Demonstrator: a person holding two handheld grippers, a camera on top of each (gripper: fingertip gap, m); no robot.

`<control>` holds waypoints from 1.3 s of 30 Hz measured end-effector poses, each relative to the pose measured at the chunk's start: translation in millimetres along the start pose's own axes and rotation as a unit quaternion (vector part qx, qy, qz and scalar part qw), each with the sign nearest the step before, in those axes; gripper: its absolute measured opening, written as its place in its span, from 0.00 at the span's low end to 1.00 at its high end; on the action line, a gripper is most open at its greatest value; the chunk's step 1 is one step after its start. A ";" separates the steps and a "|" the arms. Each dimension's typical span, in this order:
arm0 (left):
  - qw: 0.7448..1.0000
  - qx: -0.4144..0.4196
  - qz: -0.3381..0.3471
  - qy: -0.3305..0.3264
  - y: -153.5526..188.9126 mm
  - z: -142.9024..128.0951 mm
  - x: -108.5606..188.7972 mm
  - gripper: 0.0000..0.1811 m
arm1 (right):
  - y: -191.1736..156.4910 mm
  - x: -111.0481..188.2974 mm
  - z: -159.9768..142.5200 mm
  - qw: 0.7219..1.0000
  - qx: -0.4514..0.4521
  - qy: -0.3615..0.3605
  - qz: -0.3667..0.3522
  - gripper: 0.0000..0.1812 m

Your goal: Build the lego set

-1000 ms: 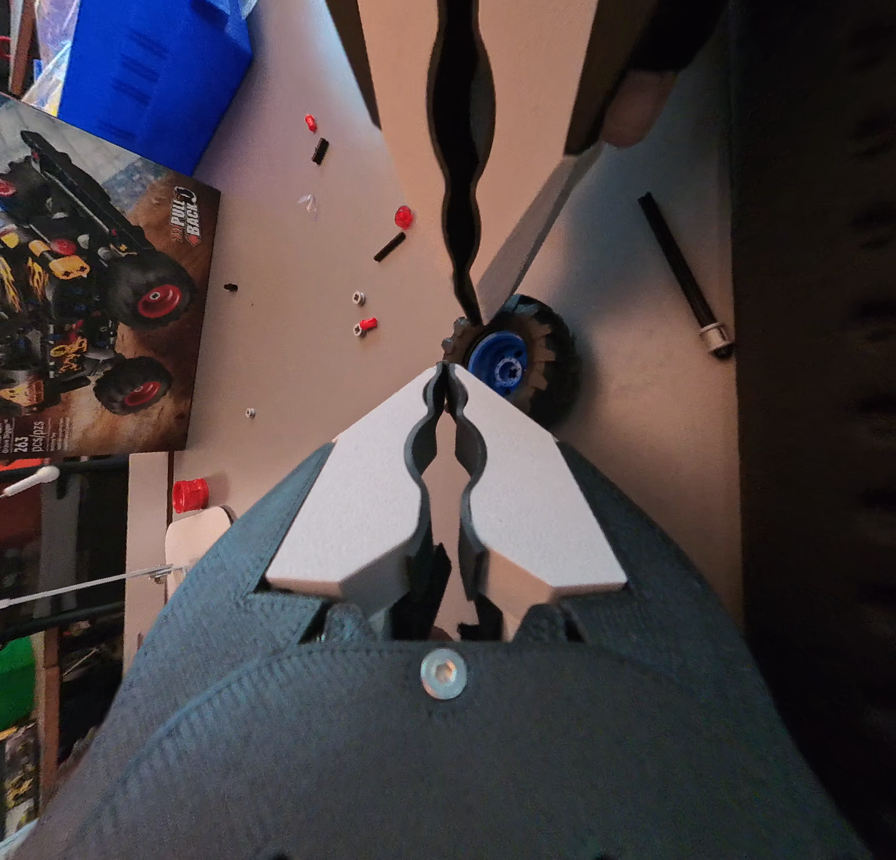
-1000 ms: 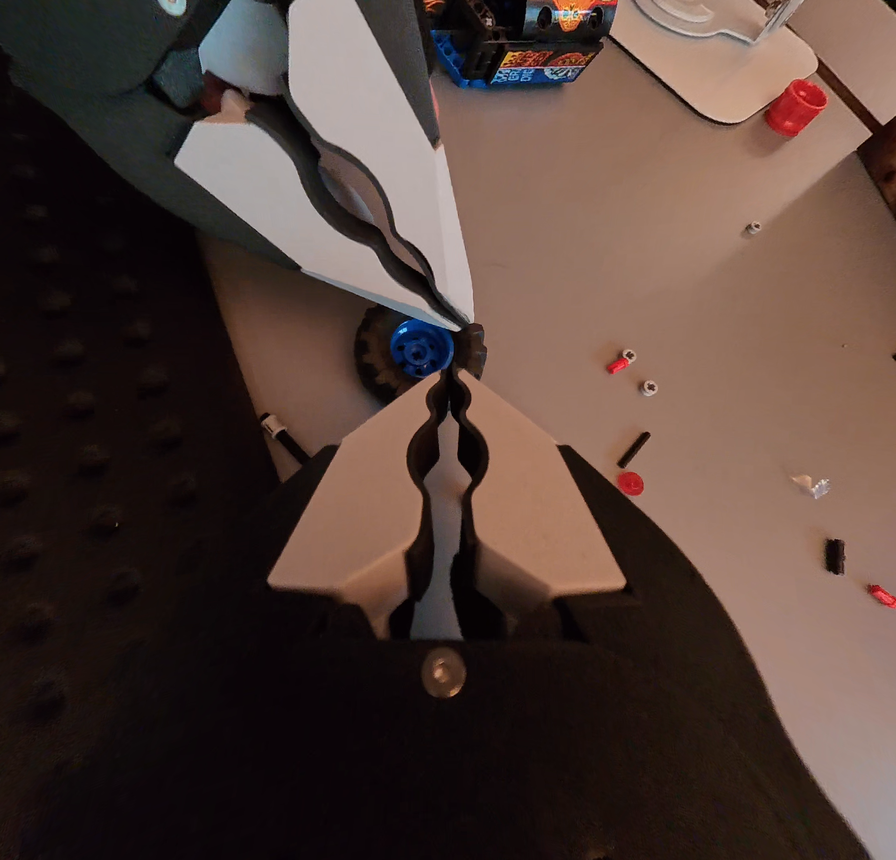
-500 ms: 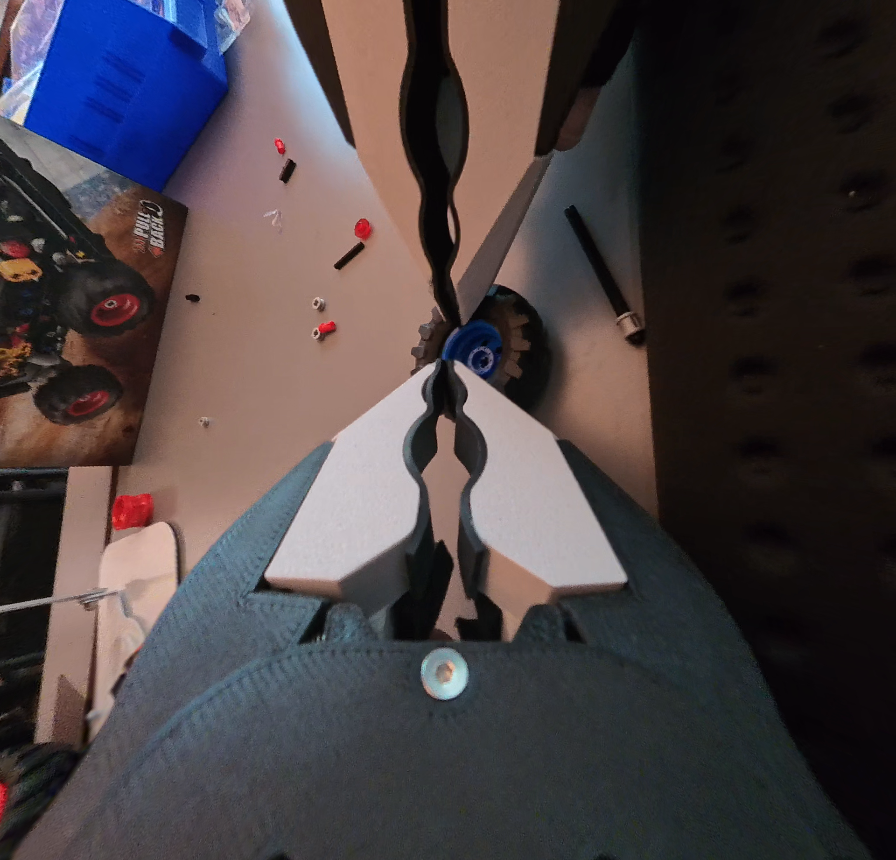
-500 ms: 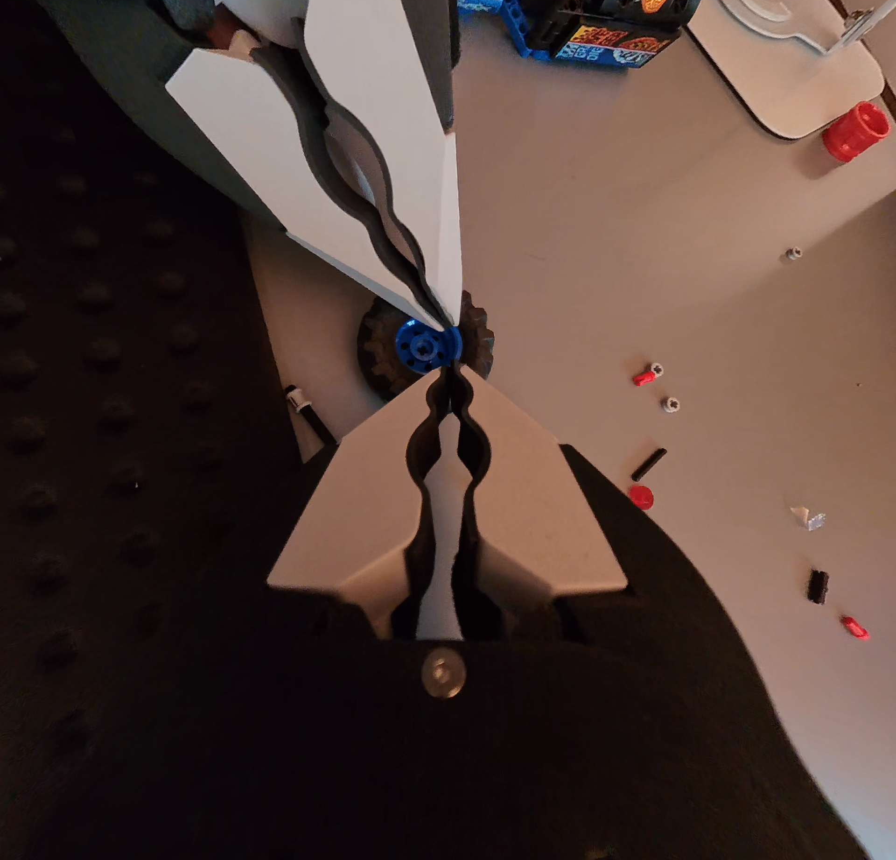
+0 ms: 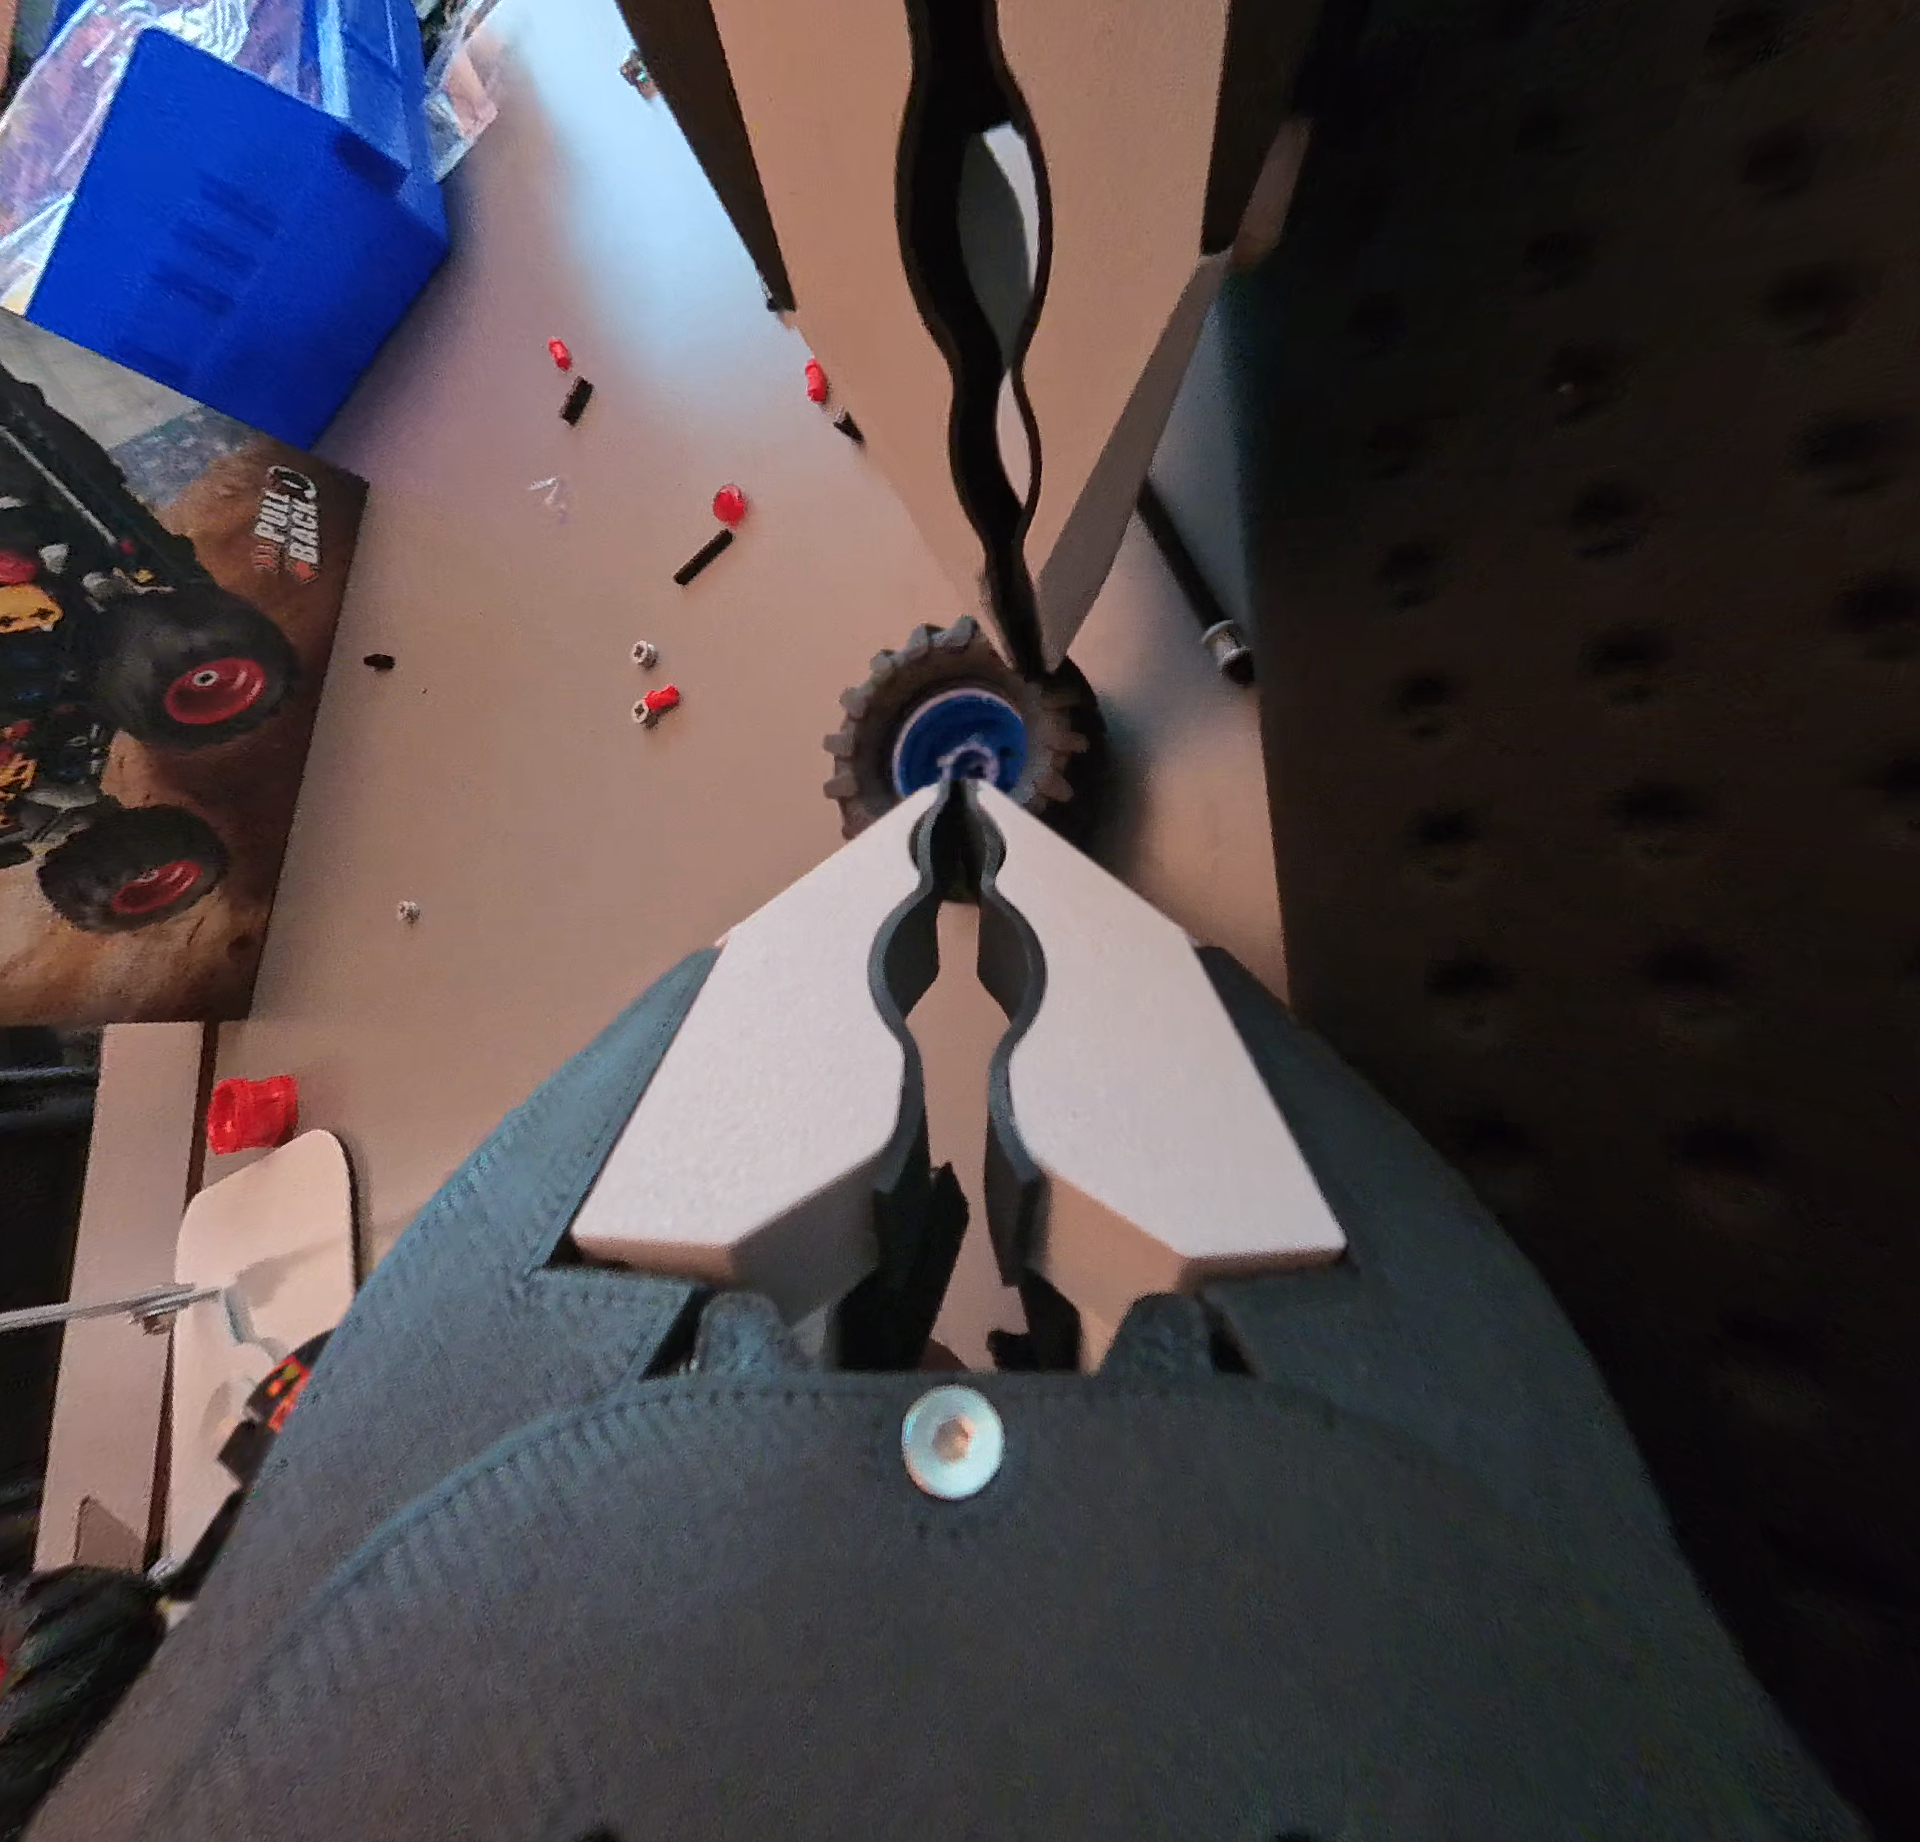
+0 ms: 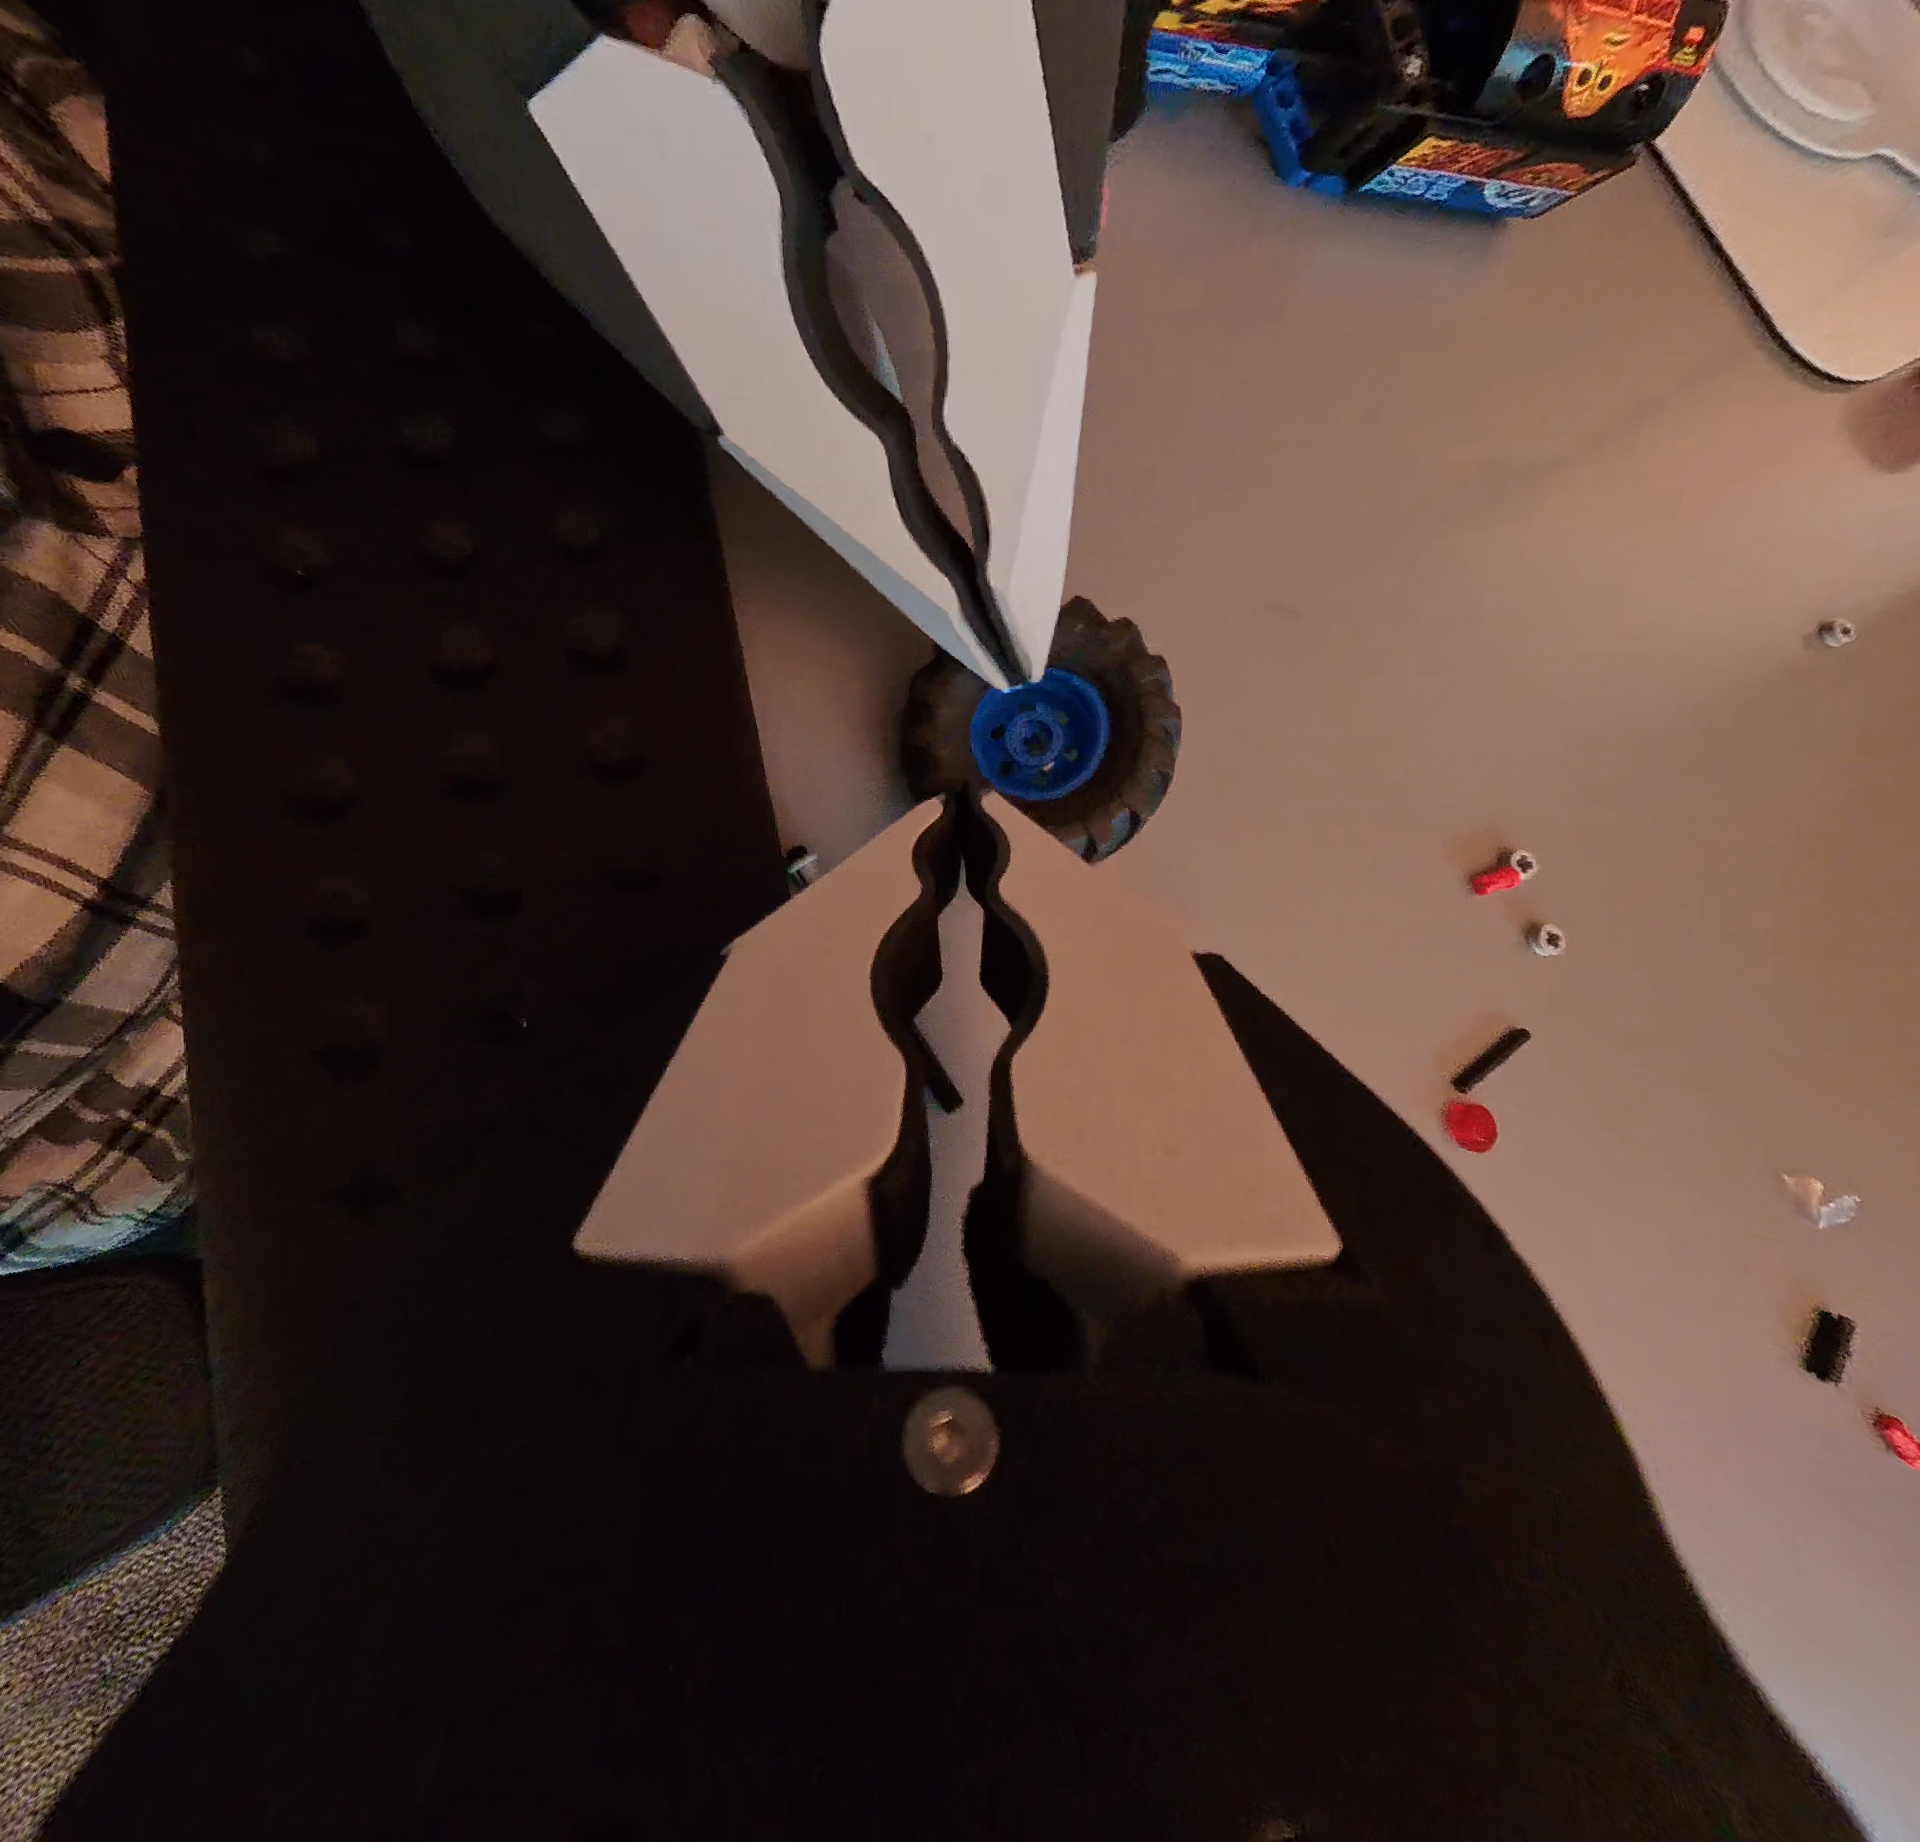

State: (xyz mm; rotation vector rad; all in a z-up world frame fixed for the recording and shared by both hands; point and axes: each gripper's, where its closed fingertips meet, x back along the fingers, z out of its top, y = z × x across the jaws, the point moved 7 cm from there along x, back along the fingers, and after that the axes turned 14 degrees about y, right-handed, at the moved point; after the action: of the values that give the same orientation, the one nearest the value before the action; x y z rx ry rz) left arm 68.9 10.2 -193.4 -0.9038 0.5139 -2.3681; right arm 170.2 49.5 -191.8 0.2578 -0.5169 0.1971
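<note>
A small wheel, a black tyre [image 6: 1132, 743] around a blue rim [image 6: 1039, 738], is held between both grippers just above the table's edge. My left gripper [image 5: 961, 784] is shut with its tips on the blue rim [image 5: 961, 743]. In the right wrist view it comes down from the top [image 6: 1013, 675] onto the rim's upper edge. My right gripper [image 6: 958, 805] is shut at the tyre's lower left edge. In the left wrist view it comes in from above [image 5: 1023, 649] onto the tyre [image 5: 873, 712]. The pinch points themselves are hidden.
A partly built truck [image 6: 1455, 78] and a white stand base [image 6: 1818, 182] sit at the back. The set's box [image 5: 156, 701], a blue bin [image 5: 229, 234], a red cylinder [image 5: 252, 1112], a black axle [image 5: 1195, 587] and several small red, black and grey pieces [image 6: 1496, 873] lie about. A dark dotted surface [image 6: 416, 649] borders the table. Only a small space, under 4 cm, lies between the two pairs of fingers. Left tips and right tips are each some 20 cm from the partly built truck [image 6: 1455, 78].
The wheel has turned so its blue rim faces both cameras more squarely. My left gripper's tips have shifted from the tyre's edge onto the rim. Both grippers stay shut.
</note>
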 end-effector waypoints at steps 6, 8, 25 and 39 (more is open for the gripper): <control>1.000 0.006 -0.015 -0.013 4.4 -3.5 -2.1 0.00 | 1.8 -3.8 8.2 1.000 0.001 -0.002 0.012 0.00; 1.000 0.020 -0.011 -0.012 3.2 -5.9 -4.2 0.00 | 2.9 -7.2 10.4 1.000 -0.007 0.001 0.014 0.00; 0.967 0.251 -0.050 0.011 -14.4 -18.6 -8.7 0.00 | 0.6 -22.8 12.7 0.999 0.046 -0.003 0.013 0.00; 0.948 0.304 -0.080 0.039 -14.1 -21.5 -12.6 0.00 | -14.8 -34.2 20.9 0.978 0.192 -0.076 0.036 0.00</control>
State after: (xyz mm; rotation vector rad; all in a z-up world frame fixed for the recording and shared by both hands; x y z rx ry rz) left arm 56.8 32.1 -207.3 -0.5783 -0.2746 -2.4848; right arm 135.1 25.2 -194.6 0.6355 -0.6384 0.3494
